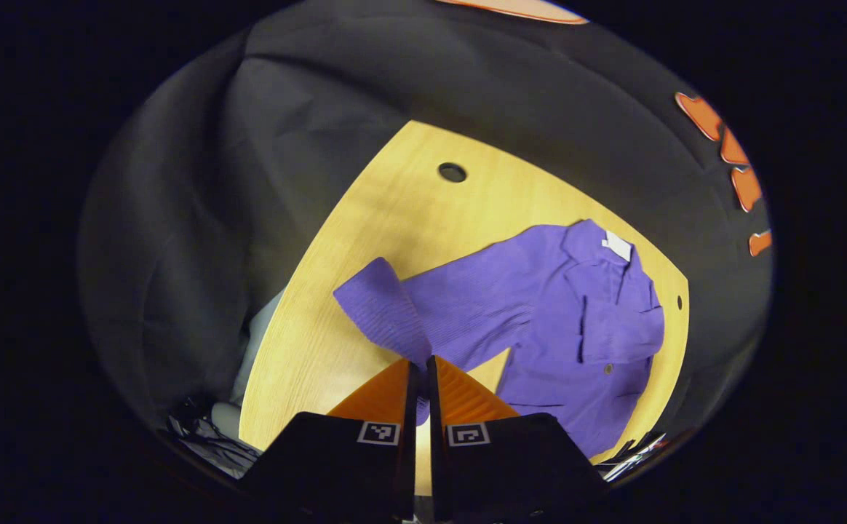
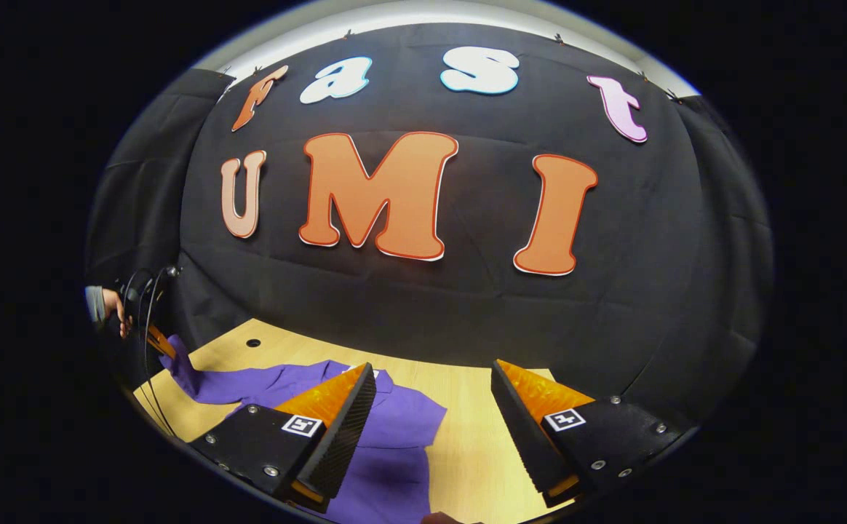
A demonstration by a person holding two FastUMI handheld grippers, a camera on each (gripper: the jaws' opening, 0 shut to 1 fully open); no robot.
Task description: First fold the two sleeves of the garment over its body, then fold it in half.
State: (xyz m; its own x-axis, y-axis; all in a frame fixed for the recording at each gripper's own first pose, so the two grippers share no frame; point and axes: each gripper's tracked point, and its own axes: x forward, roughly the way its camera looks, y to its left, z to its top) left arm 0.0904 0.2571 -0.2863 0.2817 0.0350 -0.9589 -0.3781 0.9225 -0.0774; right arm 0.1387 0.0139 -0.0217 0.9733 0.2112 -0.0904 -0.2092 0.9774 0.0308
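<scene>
Slippage is the main risk. The left gripper (image 1: 419,364) has its fingers drawn nearly together on the cuff end of the garment's (image 1: 540,320) long sleeve (image 1: 394,309), the cloth pinched thin between them; a ribbed knit like this can creep out of a narrow pinch if the sleeve is swung fast or pulled taut against the body's weight. A second risk, by my reading: dragging instead of lifting would tow the whole shirt toward the table's (image 1: 394,211) near edge and skew the later half-fold. Third: the sleeve is already bent back on itself near the cuff, so it could land twisted or bunched on the chest.

Right gripper (image 2: 431,407) hangs spread wide over the table, nothing between its fingers, above the garment's right-hand side; it pins no cloth, so nothing anchors the body.

Garment: purple, fine ribbed fabric, soft and limp, collared with a white neck tag (image 1: 617,245), front placket with small buttons. It lies mostly flat, spread across the table's far-right part, hem toward the near edge, a few creases.

Table: pale wood grain, smooth, a round cable hole (image 1: 452,172) near the far edge. In the right gripper view a hand (image 2: 112,306) holds the left gripper at the table's left edge.
</scene>
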